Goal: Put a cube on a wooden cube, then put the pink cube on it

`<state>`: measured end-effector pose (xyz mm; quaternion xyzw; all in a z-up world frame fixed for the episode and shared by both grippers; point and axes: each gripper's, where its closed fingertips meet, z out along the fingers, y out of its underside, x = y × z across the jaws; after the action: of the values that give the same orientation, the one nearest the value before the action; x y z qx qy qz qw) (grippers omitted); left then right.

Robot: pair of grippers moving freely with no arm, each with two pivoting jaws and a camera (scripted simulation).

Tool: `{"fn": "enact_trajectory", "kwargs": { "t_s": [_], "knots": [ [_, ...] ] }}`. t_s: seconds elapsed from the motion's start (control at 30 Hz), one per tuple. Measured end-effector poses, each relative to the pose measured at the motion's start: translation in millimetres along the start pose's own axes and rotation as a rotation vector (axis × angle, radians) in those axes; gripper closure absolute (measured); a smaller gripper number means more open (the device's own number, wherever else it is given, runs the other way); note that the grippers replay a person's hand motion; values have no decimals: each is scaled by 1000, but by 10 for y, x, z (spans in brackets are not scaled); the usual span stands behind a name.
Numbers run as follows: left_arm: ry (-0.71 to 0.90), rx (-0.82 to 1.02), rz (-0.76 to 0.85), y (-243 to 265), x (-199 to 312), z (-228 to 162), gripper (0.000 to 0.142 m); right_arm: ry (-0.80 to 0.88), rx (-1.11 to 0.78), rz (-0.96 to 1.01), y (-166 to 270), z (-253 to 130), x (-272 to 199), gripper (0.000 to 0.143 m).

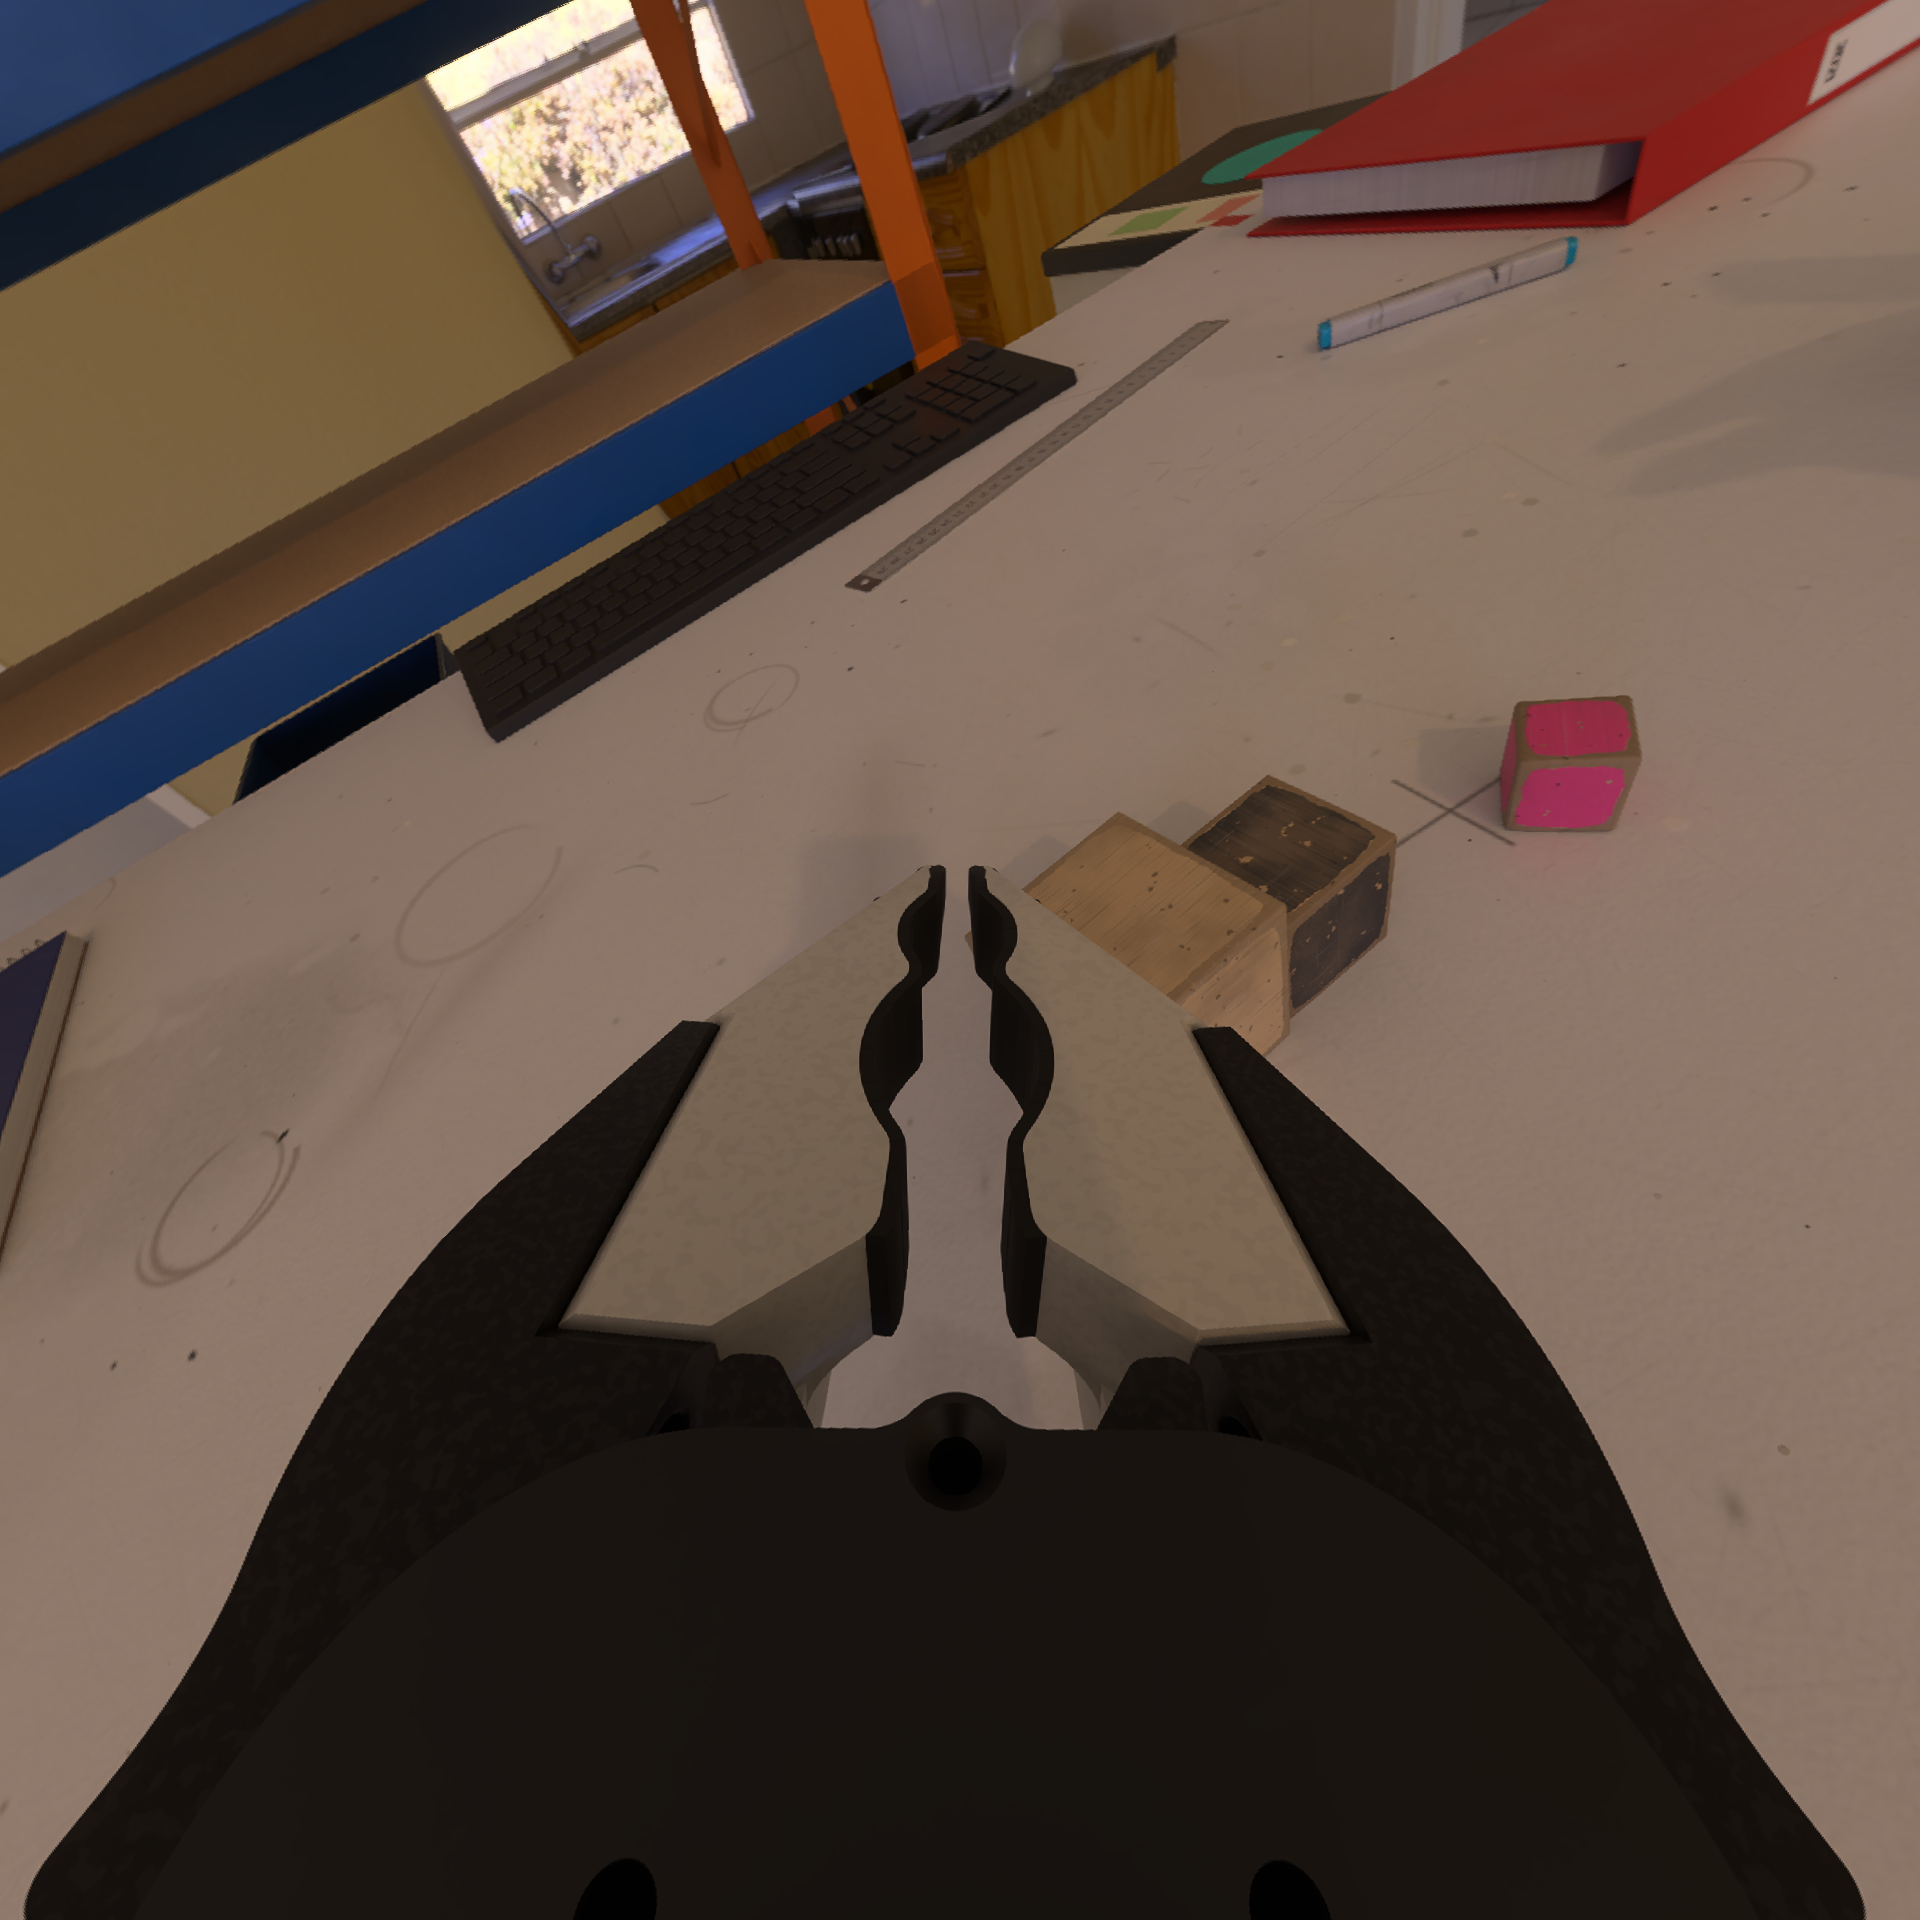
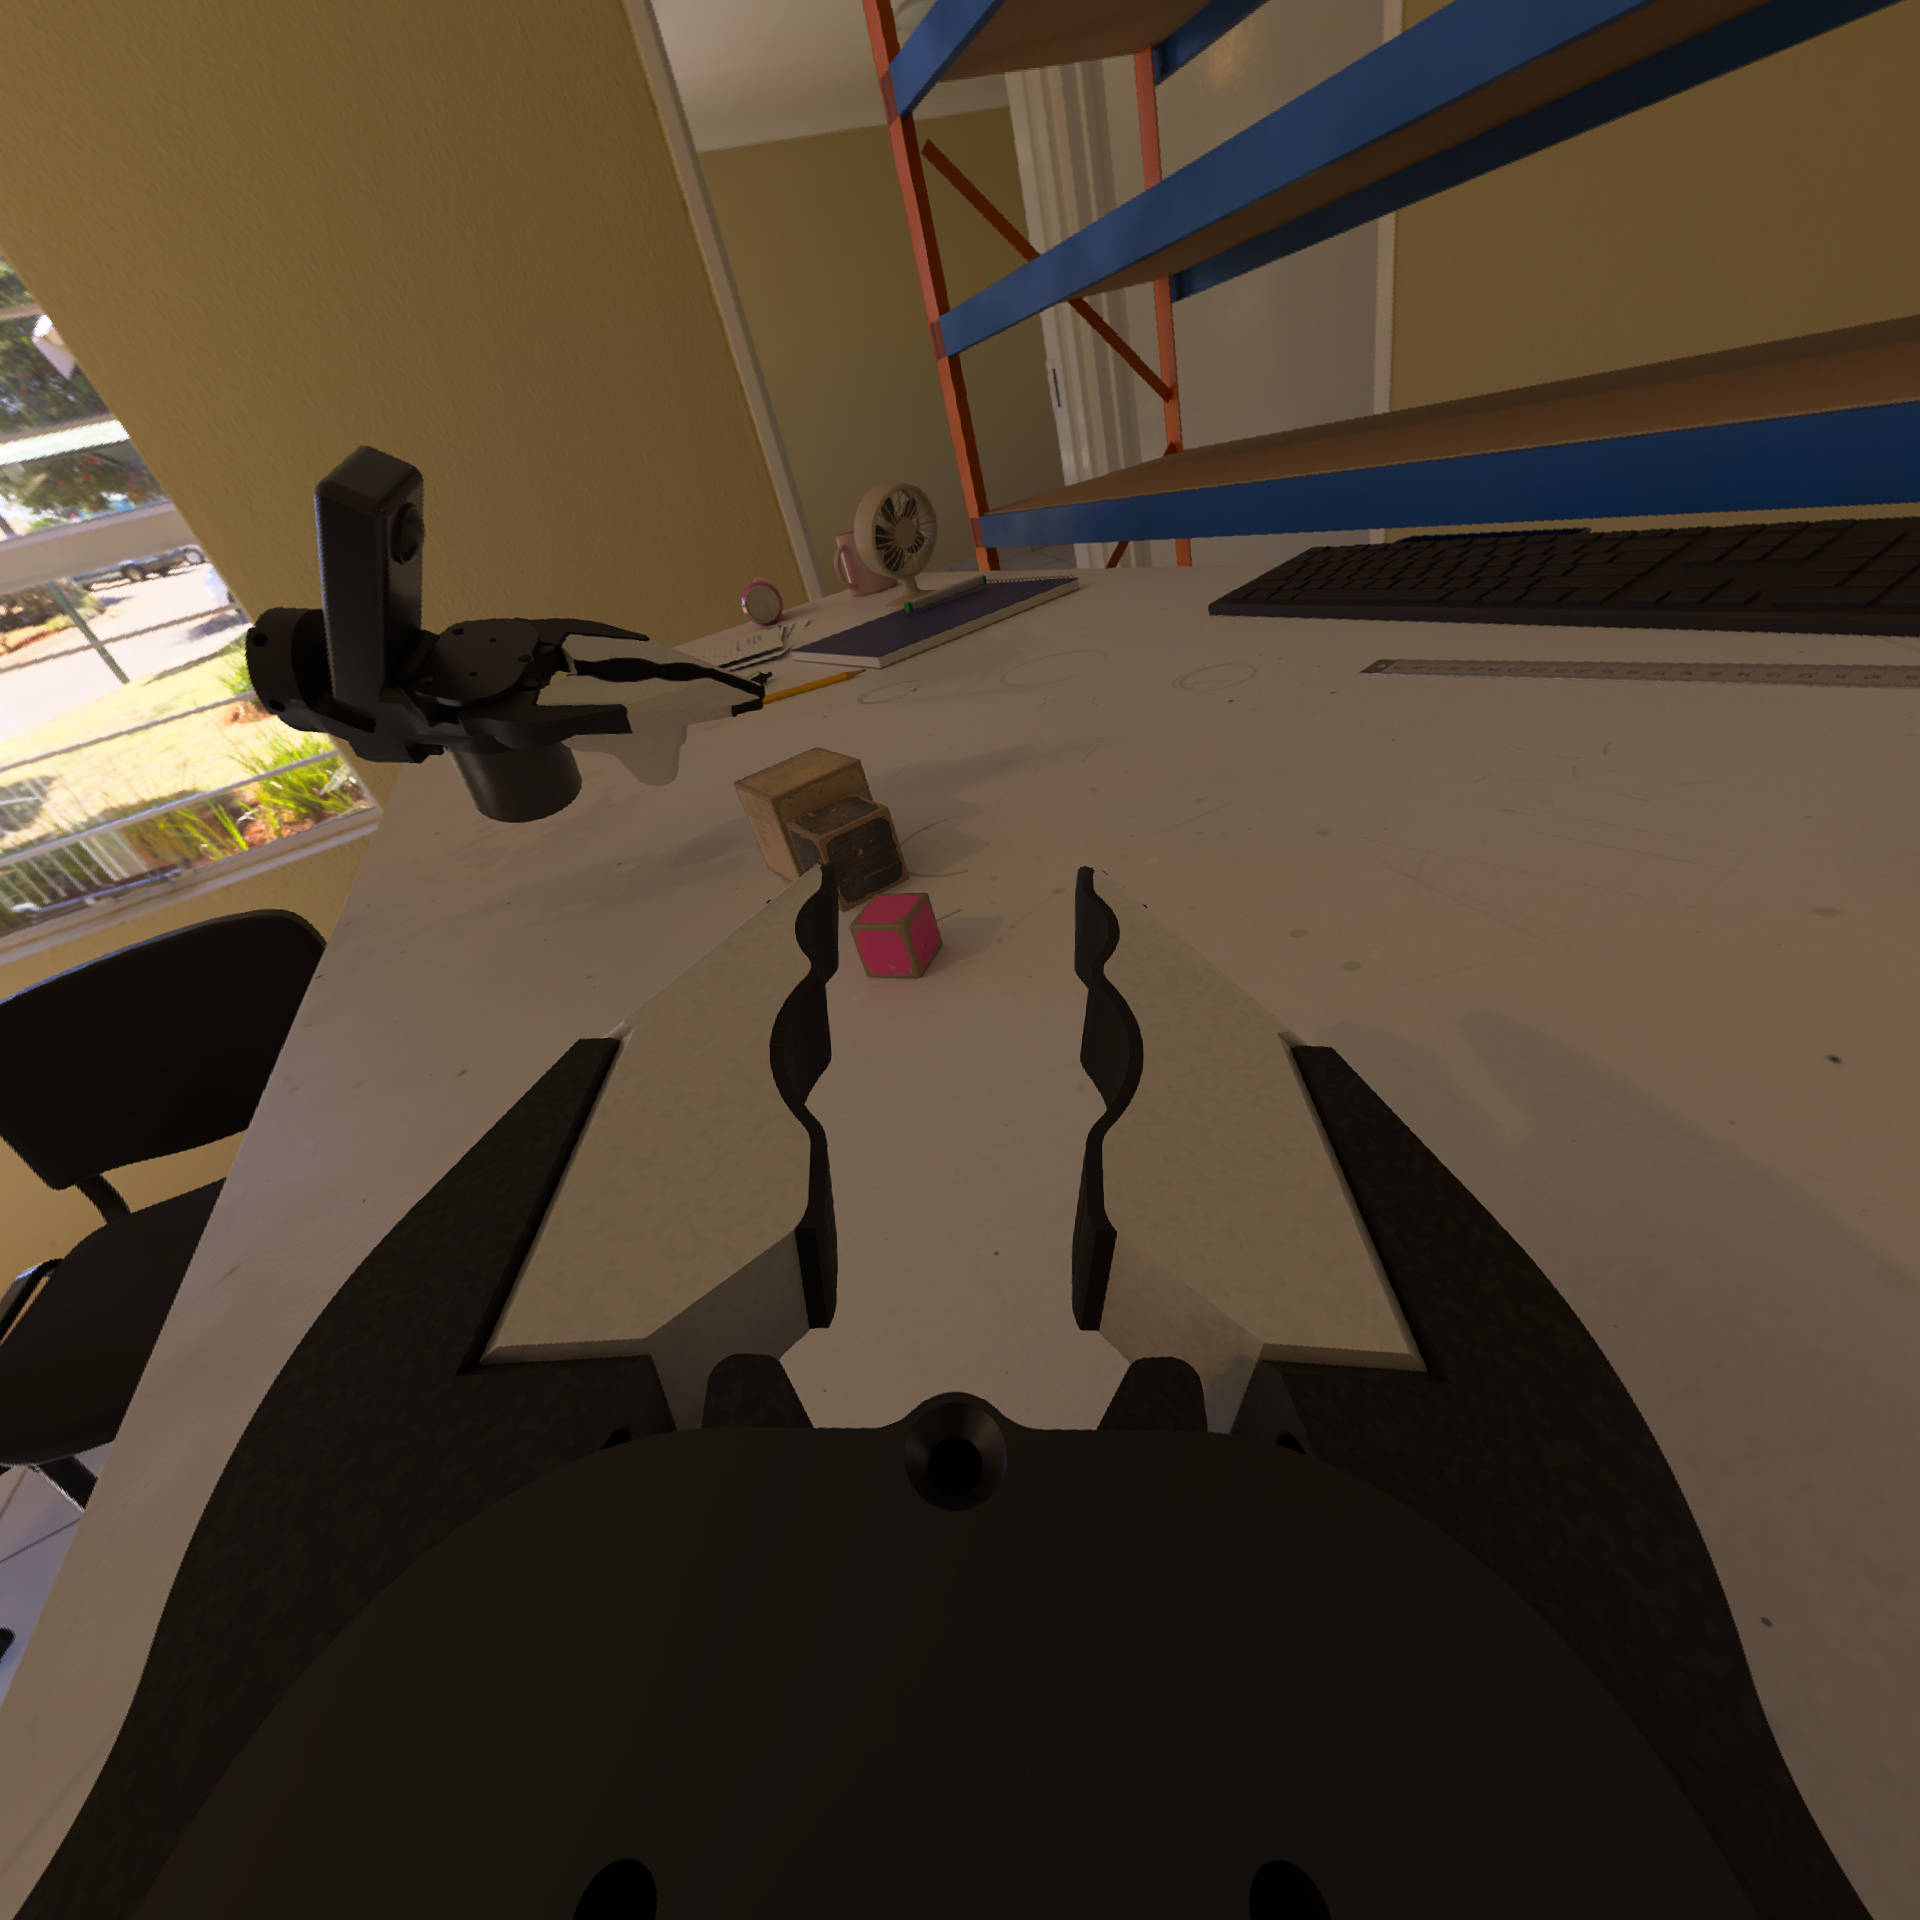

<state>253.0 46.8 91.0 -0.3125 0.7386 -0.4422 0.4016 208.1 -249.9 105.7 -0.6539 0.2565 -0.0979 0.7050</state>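
Observation:
A pale wooden cube [image 1: 1164,914] sits on the white table, touching a black cube [image 1: 1304,868] beside it. A pink cube [image 1: 1569,764] stands apart, farther right. My left gripper [image 1: 957,878] is shut and empty, just left of the wooden cube and above the table. In the right wrist view the wooden cube [image 2: 805,795] and the black cube [image 2: 852,847] lie ahead, and the pink cube [image 2: 896,935] is just beyond my open right gripper [image 2: 956,883], near its left fingertip. The left gripper [image 2: 753,691] hovers left of the cubes.
A black keyboard [image 1: 769,530], a steel ruler [image 1: 1039,452], a marker pen [image 1: 1444,291] and a red binder [image 1: 1590,135] lie at the back of the table. A blue shelf unit [image 2: 1455,457] stands behind. A notebook [image 2: 935,623], a fan [image 2: 896,535] and a chair [image 2: 135,1091] are to the left.

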Motion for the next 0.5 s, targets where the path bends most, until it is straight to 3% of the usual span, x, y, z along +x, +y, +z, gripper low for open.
{"fn": "enact_trajectory", "kwargs": {
  "t_s": [0.23,0.5],
  "knots": [
    [-4,-24,-89,323,-90,-135,131,21,-84,24,137,133,-139,96],
    [339,-58,-127,350,225,-130,113,-36,-330,-64,459,891,-407,87]
  ]
}}
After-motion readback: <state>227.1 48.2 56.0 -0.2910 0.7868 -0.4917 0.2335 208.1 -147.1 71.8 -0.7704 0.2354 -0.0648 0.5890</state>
